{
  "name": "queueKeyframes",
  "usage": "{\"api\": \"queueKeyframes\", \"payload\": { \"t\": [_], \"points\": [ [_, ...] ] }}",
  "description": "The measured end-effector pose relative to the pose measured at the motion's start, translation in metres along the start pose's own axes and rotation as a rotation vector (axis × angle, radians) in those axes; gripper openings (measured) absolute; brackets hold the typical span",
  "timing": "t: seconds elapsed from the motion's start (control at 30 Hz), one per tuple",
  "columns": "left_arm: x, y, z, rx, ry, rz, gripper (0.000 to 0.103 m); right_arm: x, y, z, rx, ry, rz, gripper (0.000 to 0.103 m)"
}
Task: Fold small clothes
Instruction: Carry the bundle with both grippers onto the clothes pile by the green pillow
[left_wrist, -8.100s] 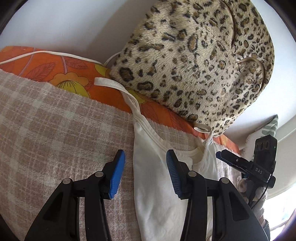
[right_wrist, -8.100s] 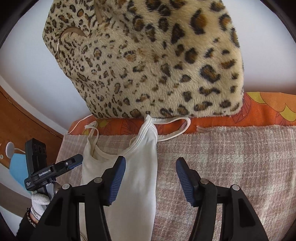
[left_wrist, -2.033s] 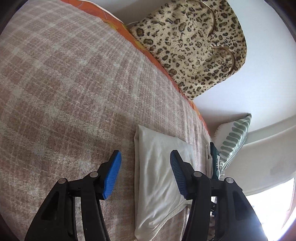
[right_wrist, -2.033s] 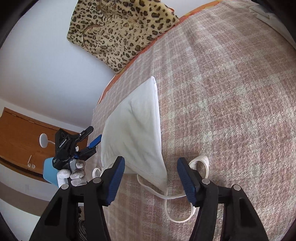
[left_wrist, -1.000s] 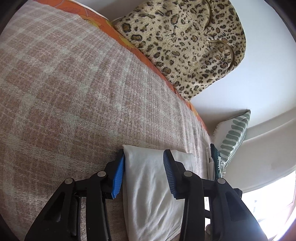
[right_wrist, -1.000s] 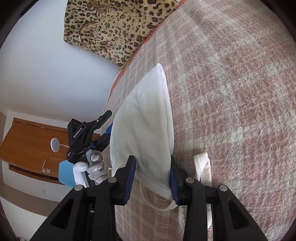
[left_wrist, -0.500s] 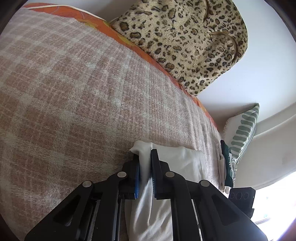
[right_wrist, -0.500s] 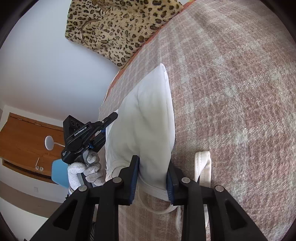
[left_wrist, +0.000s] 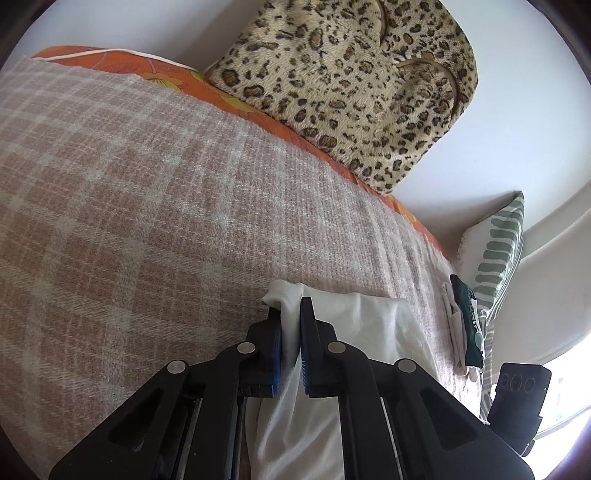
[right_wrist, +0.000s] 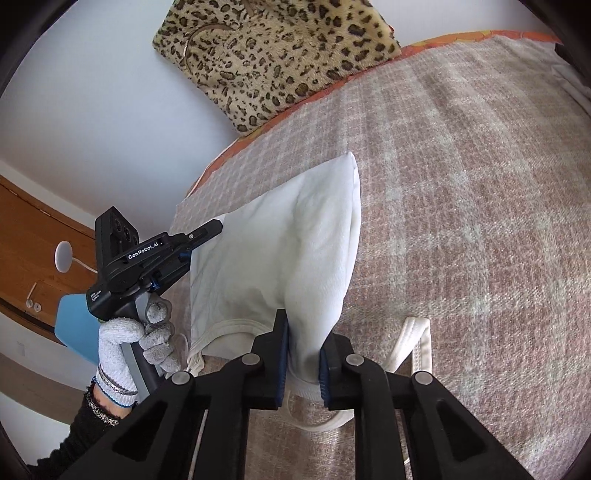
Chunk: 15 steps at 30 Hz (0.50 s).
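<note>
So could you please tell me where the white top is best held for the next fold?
Probably the two near corners, approached from the near edge, as now. The white top lies half-folded lengthwise; the left gripper pinches one corner, the right gripper the strap-end corner, having just closed. Avoid the loose straps.

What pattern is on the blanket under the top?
Pink-beige and cream plaid blanket, clearest in the right wrist view.
</note>
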<state>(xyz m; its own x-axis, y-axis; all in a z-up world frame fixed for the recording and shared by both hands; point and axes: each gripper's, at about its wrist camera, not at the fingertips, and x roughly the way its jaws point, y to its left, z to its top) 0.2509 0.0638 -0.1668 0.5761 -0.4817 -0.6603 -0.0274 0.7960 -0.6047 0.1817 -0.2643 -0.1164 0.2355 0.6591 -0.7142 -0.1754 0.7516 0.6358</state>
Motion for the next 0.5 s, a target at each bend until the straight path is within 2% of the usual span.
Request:
{"api": "queueKeyframes", "payload": {
  "t": [0.33, 0.5],
  "points": [
    [-0.014, -0.030, -0.005, 0.084, -0.036, -0.010, 0.006, -0.015, 0.030, -0.001, -0.135, -0.047, -0.089, 0.008],
    [-0.016, -0.044, -0.008, 0.118, -0.047, -0.015, 0.006, -0.023, 0.030, -0.006, -0.172, -0.054, -0.125, 0.007]
  ]
}}
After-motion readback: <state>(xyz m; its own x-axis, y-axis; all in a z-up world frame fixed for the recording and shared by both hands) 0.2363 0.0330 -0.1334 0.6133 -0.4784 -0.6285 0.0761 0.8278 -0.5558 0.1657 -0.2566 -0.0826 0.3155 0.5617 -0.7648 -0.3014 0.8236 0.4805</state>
